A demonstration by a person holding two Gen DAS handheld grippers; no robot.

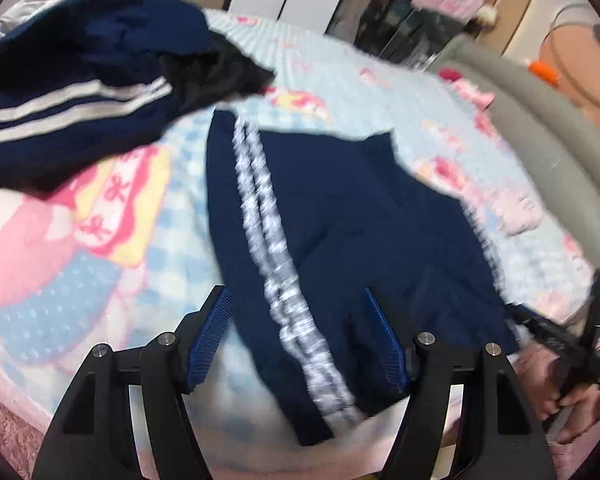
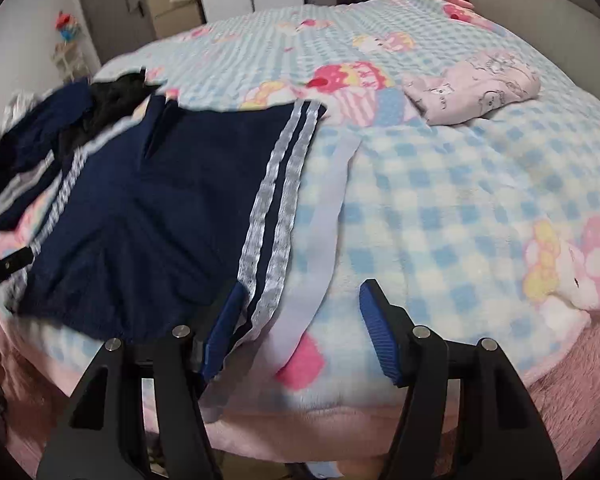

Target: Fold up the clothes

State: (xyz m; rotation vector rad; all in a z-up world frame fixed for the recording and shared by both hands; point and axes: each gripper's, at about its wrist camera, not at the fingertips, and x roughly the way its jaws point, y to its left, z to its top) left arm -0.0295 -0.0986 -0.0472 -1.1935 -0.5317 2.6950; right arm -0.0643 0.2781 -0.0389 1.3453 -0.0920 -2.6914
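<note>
Lying spread flat on the blue-checked fleece bed blanket (image 2: 440,208) are the navy shorts with silver side stripes (image 2: 172,208); both the left gripper (image 1: 298,334) and right gripper (image 2: 300,320) are hovering with jaws wide apart, gripping nothing.

Navy shorts (image 2: 172,208): matt knit cloth, 2 silvery-white woven side stripes with slight sheen. Blanket (image 2: 460,208): fluffy fleece, blue-white check, cartoon print, matt. Pink folded garment (image 2: 476,84): soft printed cotton-like cloth. Clothes pile (image 1: 80,92): same matt navy knit plus black fabric. Left gripper (image 1: 300,340) and right gripper (image 2: 300,328): matt black plastic bodies, ribbed blue rubbery pads, small bright metal pins. Headboard (image 1: 548,128): grey upholstery, matt.
</note>
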